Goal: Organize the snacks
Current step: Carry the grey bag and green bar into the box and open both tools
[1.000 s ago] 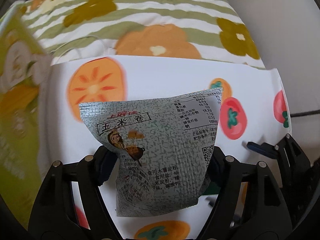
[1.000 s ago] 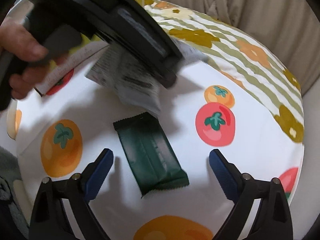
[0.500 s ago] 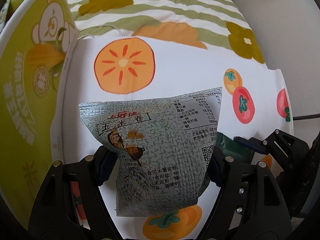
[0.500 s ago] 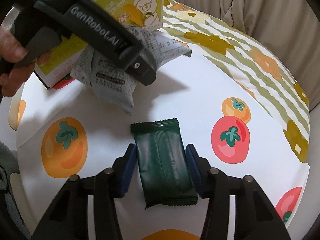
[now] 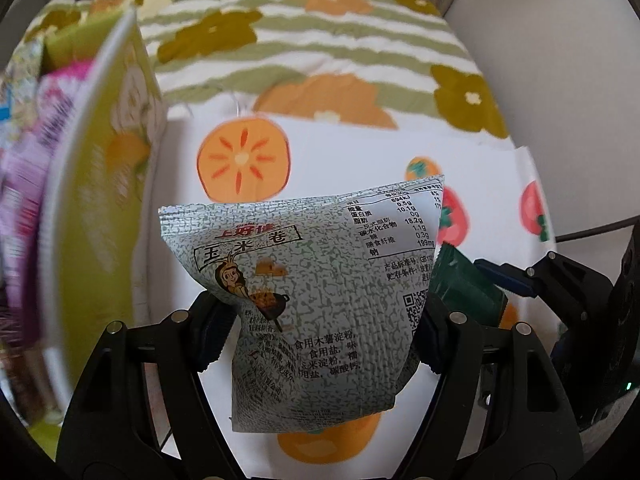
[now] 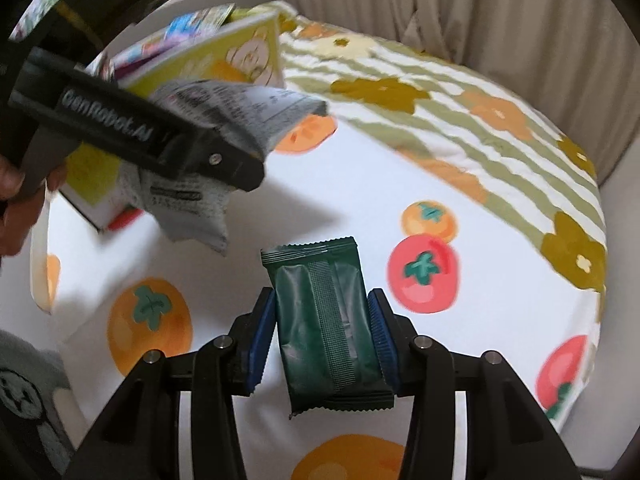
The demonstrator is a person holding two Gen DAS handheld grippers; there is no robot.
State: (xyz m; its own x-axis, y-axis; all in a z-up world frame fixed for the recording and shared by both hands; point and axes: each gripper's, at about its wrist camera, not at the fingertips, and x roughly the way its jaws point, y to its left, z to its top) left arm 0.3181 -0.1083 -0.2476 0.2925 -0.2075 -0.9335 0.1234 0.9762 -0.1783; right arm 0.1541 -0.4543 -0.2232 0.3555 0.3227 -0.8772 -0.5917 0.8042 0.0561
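My left gripper (image 5: 316,332) is shut on a grey-green corn-roll snack bag (image 5: 316,280) and holds it above the fruit-print cloth, next to a yellow-green snack box (image 5: 100,208). The box holds several colourful packets (image 5: 36,120). My right gripper (image 6: 324,336) is shut on a dark green wrapped bar (image 6: 324,320), lifted a little off the cloth. In the right wrist view the left gripper (image 6: 224,160) holds the grey bag (image 6: 200,184) in front of the box (image 6: 224,60). The green bar (image 5: 464,284) also shows behind the bag in the left wrist view.
A white cloth with orange and tomato prints (image 6: 400,200) covers the surface. A green-striped flower quilt (image 6: 460,92) lies behind it, with a beige curtain (image 6: 480,8) beyond. A grey patterned fabric (image 6: 24,392) sits at the lower left.
My left gripper has carried the grey bag closer to the box, whose open top now shows. My right gripper closed on the green bar and raised it.
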